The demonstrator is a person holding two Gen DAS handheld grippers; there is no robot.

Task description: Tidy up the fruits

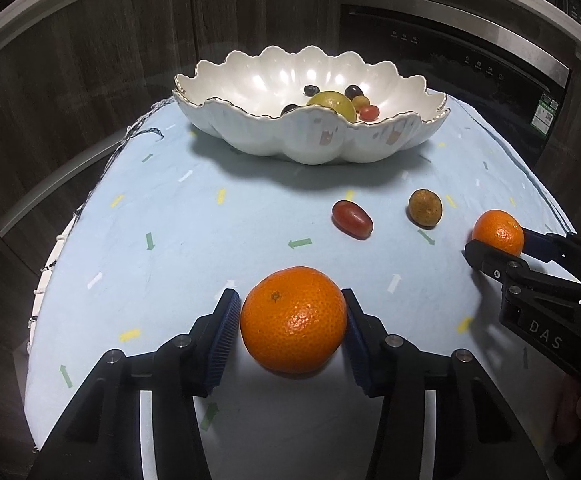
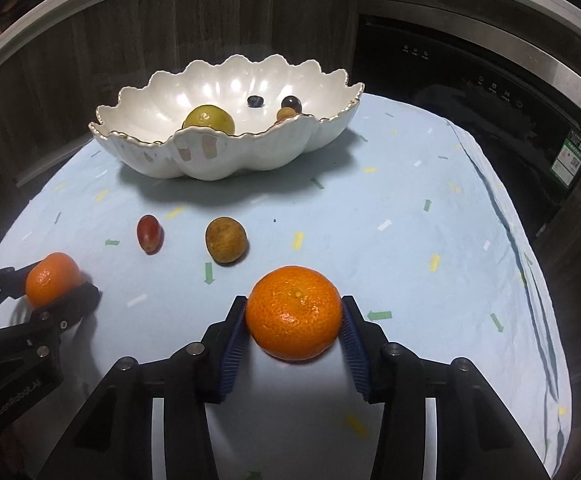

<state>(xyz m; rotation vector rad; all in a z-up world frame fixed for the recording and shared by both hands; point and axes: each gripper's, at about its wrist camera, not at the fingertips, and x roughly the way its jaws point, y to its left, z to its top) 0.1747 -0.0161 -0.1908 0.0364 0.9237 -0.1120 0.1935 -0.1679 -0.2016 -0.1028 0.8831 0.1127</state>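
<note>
Each gripper, left gripper (image 1: 292, 320) and right gripper (image 2: 294, 318), clasped its own mandarin (image 1: 293, 319) (image 2: 294, 312) near the cloth's (image 1: 170, 220) front edge; the bowl (image 1: 310, 136) lay ahead toward the far edge.

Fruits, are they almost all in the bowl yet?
Partly. The bowl already holds a lemon and some grapes. Each gripper, left and right, is closed on an orange on the cloth. A red grape and a brown fruit still wait.

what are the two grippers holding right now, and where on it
Each holds a mandarin by its two opposite sides. The left gripper clamps one mandarin; the right gripper clamps the other mandarin.
</note>
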